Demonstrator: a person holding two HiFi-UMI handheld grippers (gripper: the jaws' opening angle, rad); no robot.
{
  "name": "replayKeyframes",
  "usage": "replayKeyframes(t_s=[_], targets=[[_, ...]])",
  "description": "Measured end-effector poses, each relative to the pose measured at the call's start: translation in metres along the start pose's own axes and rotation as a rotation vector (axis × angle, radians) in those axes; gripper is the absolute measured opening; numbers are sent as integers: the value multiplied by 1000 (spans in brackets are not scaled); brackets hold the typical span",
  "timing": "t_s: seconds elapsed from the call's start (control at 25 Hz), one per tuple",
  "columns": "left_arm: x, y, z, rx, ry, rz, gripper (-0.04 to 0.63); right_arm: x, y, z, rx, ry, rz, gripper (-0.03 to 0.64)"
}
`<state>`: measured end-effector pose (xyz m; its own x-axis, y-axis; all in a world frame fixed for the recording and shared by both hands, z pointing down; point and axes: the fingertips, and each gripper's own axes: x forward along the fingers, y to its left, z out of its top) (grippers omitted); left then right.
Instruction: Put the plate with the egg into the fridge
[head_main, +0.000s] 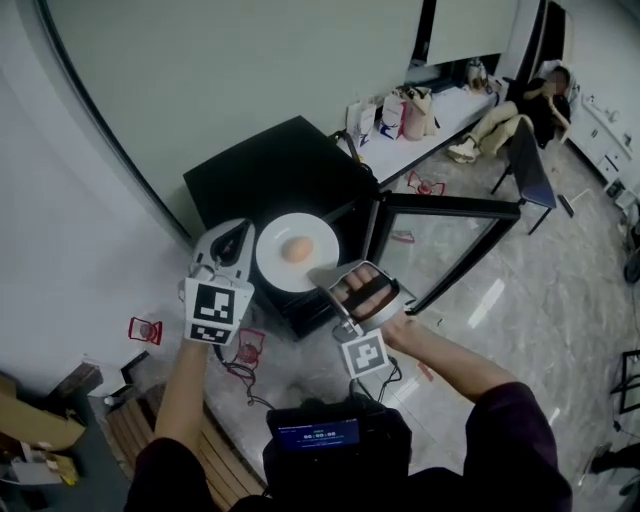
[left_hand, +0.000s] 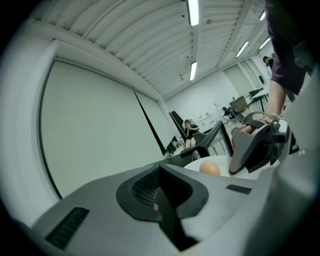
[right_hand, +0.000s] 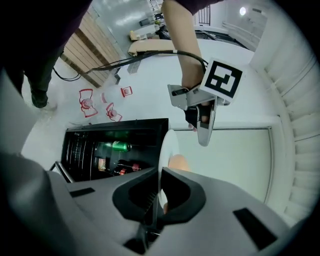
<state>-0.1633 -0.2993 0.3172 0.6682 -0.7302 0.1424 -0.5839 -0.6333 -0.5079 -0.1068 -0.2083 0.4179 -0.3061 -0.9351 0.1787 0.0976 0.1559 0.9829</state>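
Head view, plate: a white plate (head_main: 275, 265) with one egg (head_main: 297, 249) on it, over the front of the black fridge (head_main: 270, 165) top. Whether it rests there or is lifted, I cannot tell.
Head view, fridge: its glass door (head_main: 450, 207) stands swung wide to the right.
Head view, grippers: the right hand-held gripper (head_main: 328, 282) is at the plate's near right rim. The left hand-held gripper (head_main: 238, 235) is just beside the left rim.
Head view, writing: the black-and-white square markers (head_main: 213, 306) carry no letters. A small screen (head_main: 318, 434) shows blue text too small to read.
Left gripper view, jaws: pressed together with nothing between them. The plate (left_hand: 195, 163) and egg (left_hand: 210, 168) lie beyond, to the right, clear of the jaws.
Right gripper view, jaws: pinching the plate (right_hand: 167, 147) by its rim, seen edge-on. The egg (right_hand: 179, 162) sits just past the grip.
Right gripper view, fridge: the open inside holds a green can (right_hand: 116, 146) and some bottles (right_hand: 117, 167). No label can be read.
Handling, plate: probably stiff, glazed and slippery, and it would break if dropped. A pinch on one rim alone may let the far side sag.
Handling, egg: light, round, loose and fragile, so it will likely roll at any tilt.
Where to hold: the rim, ideally on two opposite sides, keeping the plate level through the door opening.
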Motion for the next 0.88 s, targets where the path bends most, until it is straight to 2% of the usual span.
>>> replayKeyframes(t_s=[0.24,0.4,0.6,0.76,0.88], targets=[[-39,-74,-14,-176,17,168,8,-40,36,-23,9,-7,2,20],[-54,-132,-36,-280,45,243,8,-57,66,-34,38,-13,45,20],[-73,-195,-55,-364,56,289,8,-77,104,-36,66,-19,102,20],[-83,-210,-62,-404,96,303,8,-81,113,-31,54,-29,110,20],[-87,-217,-62,-422,75,300,8,-82,113,-24,64,-41,102,20]])
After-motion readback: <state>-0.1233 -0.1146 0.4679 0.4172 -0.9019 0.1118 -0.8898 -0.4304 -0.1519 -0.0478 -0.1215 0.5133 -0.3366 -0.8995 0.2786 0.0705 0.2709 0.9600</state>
